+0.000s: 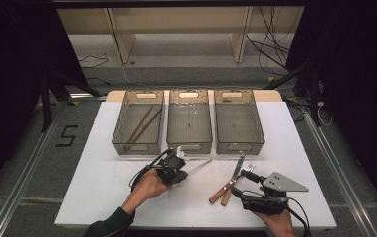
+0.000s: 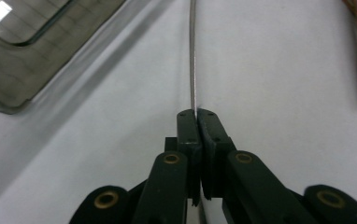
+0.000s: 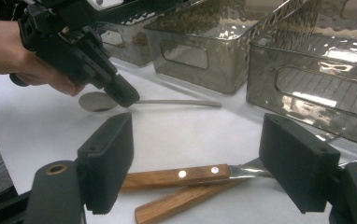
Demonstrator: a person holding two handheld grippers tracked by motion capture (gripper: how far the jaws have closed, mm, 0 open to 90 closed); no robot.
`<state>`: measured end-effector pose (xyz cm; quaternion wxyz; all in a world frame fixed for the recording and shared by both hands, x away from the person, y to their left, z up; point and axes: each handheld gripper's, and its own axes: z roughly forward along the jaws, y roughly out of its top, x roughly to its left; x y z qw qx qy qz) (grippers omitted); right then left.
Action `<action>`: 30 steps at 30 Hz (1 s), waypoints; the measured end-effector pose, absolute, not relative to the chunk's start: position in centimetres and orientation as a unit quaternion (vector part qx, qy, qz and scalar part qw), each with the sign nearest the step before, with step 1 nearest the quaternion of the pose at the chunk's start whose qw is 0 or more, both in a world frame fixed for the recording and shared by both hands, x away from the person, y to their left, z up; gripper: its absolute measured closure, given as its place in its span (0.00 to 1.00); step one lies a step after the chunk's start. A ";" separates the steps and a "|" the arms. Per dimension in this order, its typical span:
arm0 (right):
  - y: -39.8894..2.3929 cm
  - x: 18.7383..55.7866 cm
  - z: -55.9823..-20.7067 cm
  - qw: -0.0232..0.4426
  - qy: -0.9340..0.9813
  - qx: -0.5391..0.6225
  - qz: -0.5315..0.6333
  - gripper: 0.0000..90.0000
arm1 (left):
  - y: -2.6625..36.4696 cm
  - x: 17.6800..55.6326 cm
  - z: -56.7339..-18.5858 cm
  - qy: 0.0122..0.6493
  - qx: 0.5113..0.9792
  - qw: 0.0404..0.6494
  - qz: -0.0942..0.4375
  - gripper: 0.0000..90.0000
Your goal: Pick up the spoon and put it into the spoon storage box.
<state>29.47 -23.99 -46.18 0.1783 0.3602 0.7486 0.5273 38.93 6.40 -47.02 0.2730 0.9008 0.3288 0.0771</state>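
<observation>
Three clear bins stand beyond the grippers — left bin (image 1: 137, 123) holds two chopsticks (image 1: 139, 126). Left gripper (image 1: 179, 168) is clamped on a spoon (image 3: 144, 101); right gripper (image 1: 248, 185) gapes over two wooden-handled utensils (image 3: 186, 179).

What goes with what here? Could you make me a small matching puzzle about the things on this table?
Things:
1. spoon
2. chopsticks
3. wooden-handled knife and fork
4. right gripper

States:
a. lying in the left bin
b. open
c. clamped in the left gripper
d. lying crossed on the table

Pairs: 1-c, 2-a, 3-d, 4-b
</observation>
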 end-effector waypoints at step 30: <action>-24.1 29.5 -46.1 0.180 0.746 0.362 0.529 0.30 | 9.0 39.1 -43.2 0.330 0.879 0.333 0.086 1.00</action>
